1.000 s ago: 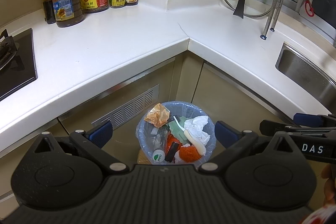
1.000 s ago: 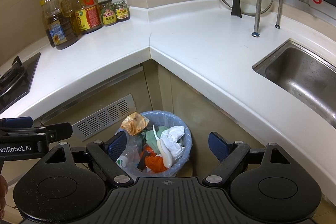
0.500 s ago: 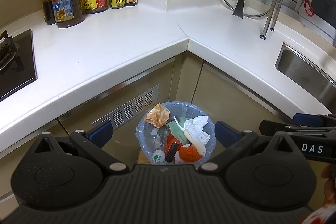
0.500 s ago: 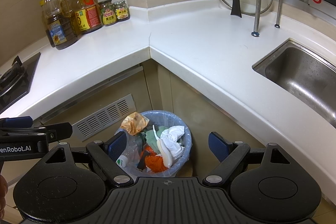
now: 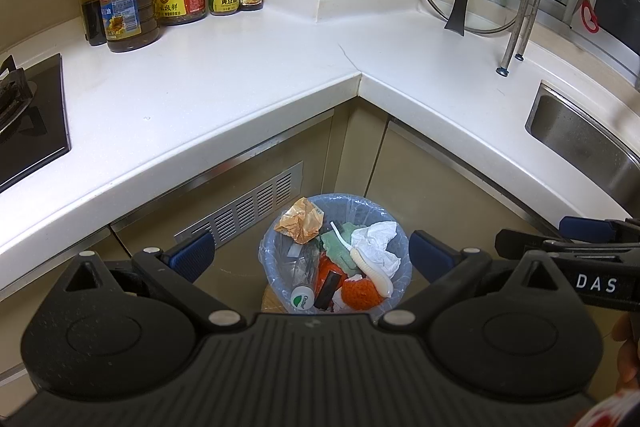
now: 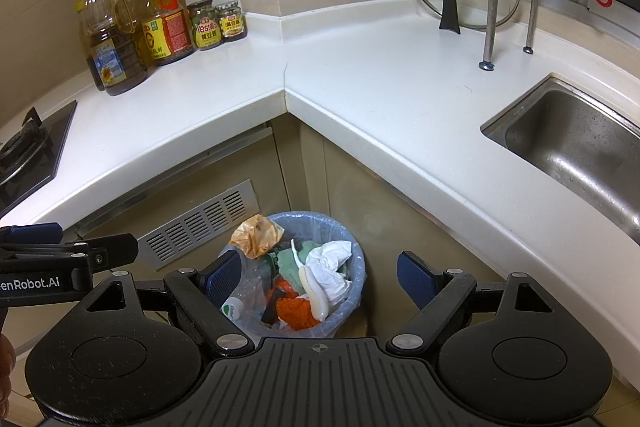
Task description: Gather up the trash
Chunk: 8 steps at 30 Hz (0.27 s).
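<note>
- Task object: a small round bin lined with a translucent blue plastic bag (image 5: 404,269), standing on the floor in the inner corner below the white L-shaped countertop (image 5: 240,79).
- Bin contents: a crumpled orange-brown wrapper (image 5: 300,225) at the far rim, crumpled white tissue (image 5: 376,243), a curved white plastic stick (image 5: 370,263), an orange knitted lump (image 5: 360,293), and a white bottle with a green label (image 5: 302,297) at the near rim. The load reaches rim level.
- Left gripper (image 5: 308,255): jaws spread wide, nothing between the blue pads; it hangs above the bin.
- Right gripper (image 6: 320,273): jaws likewise spread wide and empty, also above the bin.
- Governing relation: the bin lies forward of and below both sets of jaws. In the left wrist view it sits centred in the gap; in the right wrist view it sits toward the left finger (image 6: 222,275).
- Judgement: the left gripper is the better aligned for a straight descent; the right needs a shift toward its own left.
- Axis: the bin opening is round, so no long axis constrains approach. The probable grasp point is the bag edge at the rim.
- Hazard: the thin bag film may slip or tear if pinched unevenly.
</note>
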Motion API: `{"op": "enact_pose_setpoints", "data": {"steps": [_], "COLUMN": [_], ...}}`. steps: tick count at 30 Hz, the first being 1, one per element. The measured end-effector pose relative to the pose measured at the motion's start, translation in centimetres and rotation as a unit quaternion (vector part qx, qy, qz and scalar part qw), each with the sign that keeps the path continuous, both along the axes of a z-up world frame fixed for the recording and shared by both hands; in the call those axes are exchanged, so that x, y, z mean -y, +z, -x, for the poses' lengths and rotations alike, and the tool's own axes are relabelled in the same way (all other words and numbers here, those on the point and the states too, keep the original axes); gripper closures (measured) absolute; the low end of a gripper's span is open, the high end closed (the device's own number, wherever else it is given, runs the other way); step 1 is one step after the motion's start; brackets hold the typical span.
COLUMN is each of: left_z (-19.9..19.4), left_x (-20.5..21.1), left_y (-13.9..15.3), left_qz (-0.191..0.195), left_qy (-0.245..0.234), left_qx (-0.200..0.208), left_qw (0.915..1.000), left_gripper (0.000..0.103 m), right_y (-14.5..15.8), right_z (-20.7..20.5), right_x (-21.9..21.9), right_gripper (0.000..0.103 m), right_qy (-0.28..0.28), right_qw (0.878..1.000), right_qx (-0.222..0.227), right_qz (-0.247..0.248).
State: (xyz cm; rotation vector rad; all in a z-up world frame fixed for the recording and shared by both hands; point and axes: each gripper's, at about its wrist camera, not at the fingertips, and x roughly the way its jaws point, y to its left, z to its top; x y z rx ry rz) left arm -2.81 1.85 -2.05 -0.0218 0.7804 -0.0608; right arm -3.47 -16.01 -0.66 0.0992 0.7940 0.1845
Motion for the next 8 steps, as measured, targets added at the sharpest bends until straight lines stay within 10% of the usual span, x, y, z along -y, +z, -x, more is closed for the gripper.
{"op": "enact_pose_setpoints", "data": {"steps": [8], "left_z": [-0.31], "left_x": [0.36], "left_y": [0.03], "left_qz": [0.007], "left_qy": [0.009], "left_qx": [0.013], "left_qw": [0.9999], "left_gripper": [0.001], "right_y": [0.0], "right_z": [-0.03], "right_x": [0.04], "right_gripper": [0.018], "right_qy": [0.0], "right_qw": [1.0], "right_qx": [0.0], "right_qz": [0.0]}}
